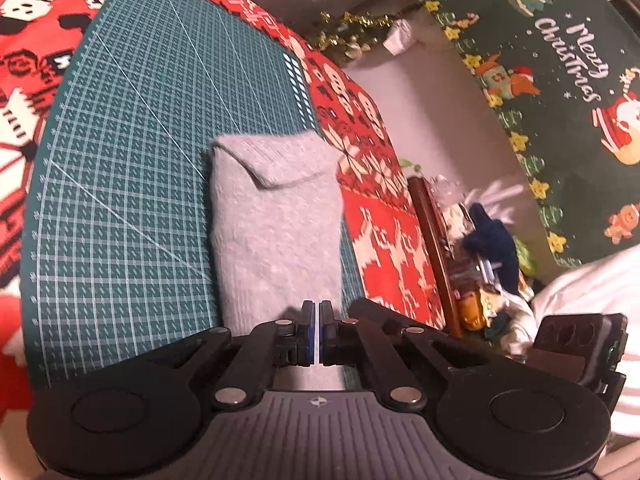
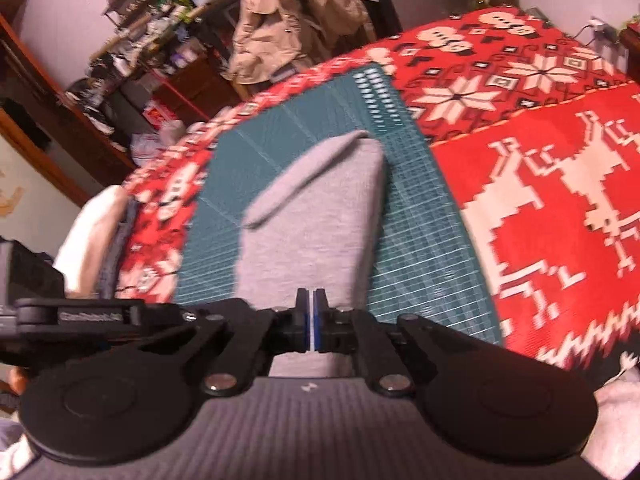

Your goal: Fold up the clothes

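A grey folded garment lies lengthwise on the green cutting mat, and its far end is turned over in a flap. My left gripper is shut at the garment's near end, and a thin strip of fabric shows between its pads. In the right wrist view the same grey garment runs from the mat up to my right gripper, which is also shut on its near end. The fabric continues under both grippers, where its edge is hidden. Each gripper shows at the edge of the other's view.
A red Christmas-pattern cloth covers the table under the mat. A green "Merry Christmas" rug and a pile of small items lie on the floor to the right. Cluttered shelves and a hanging beige coat stand beyond the table.
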Demonstrator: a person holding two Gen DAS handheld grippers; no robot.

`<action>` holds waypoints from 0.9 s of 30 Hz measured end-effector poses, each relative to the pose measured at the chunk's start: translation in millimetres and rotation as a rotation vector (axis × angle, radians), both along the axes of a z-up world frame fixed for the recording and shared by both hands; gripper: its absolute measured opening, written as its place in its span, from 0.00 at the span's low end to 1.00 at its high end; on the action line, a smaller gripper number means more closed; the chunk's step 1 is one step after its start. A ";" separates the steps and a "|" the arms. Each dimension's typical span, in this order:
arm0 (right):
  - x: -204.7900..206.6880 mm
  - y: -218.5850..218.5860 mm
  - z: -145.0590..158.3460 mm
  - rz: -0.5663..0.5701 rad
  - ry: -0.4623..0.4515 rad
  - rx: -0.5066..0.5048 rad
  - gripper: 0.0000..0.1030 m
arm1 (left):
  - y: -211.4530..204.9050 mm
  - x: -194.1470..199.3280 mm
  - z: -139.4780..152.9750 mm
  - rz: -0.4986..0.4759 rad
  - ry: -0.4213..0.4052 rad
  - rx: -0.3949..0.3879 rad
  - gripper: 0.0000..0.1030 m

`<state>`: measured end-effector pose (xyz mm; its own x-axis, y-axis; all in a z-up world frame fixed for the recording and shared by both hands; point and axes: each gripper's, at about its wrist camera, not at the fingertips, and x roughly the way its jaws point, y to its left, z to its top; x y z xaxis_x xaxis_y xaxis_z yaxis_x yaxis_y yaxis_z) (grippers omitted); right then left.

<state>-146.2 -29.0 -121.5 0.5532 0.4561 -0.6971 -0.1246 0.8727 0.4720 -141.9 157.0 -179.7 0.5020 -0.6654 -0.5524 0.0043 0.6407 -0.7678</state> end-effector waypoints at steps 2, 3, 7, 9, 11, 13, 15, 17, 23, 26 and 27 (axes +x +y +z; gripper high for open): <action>-1.9 10.5 -0.4 0.033 0.004 -0.015 0.02 | -6.7 -0.2 -3.2 -0.016 0.011 0.028 0.01; -1.6 16.6 -2.9 0.047 0.012 -0.032 0.02 | -9.2 0.0 -5.8 -0.022 0.020 0.044 0.01; -2.8 24.5 -21.7 0.062 0.047 -0.109 0.00 | -4.6 -0.6 -15.1 -0.010 0.040 0.038 0.03; -5.5 20.5 -19.5 0.049 0.054 -0.118 0.00 | 0.4 -2.5 -13.5 0.002 0.053 0.016 0.02; -9.8 16.1 -14.3 0.037 0.054 -0.124 0.00 | 6.2 -8.1 -6.6 0.015 0.054 -0.001 0.01; -14.8 12.3 -6.5 0.036 0.041 -0.114 0.02 | 10.7 -13.7 -1.4 0.013 0.046 -0.040 0.01; -20.3 11.2 1.9 0.052 0.024 -0.083 0.02 | 9.0 -15.4 -1.8 0.000 0.053 -0.046 0.01; -23.7 14.0 4.8 0.071 0.022 -0.056 0.02 | 3.7 -14.9 -5.3 -0.021 0.070 -0.031 0.01; -24.6 24.8 -15.9 0.098 0.073 -0.094 0.01 | 1.1 -16.1 -20.1 -0.057 0.114 -0.030 0.03; -27.0 15.7 -15.2 0.080 0.096 -0.081 0.00 | 6.5 -20.1 -17.6 -0.052 0.112 -0.025 0.03; -28.1 13.2 -14.7 0.076 0.101 -0.080 0.00 | 6.7 -22.1 -15.0 -0.053 0.108 -0.012 0.02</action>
<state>-174.3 -15.8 -136.2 0.4446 0.4349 -0.7830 -0.1469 0.8978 0.4153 -164.0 163.7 -194.7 0.4041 -0.6963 -0.5932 -0.0458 0.6322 -0.7734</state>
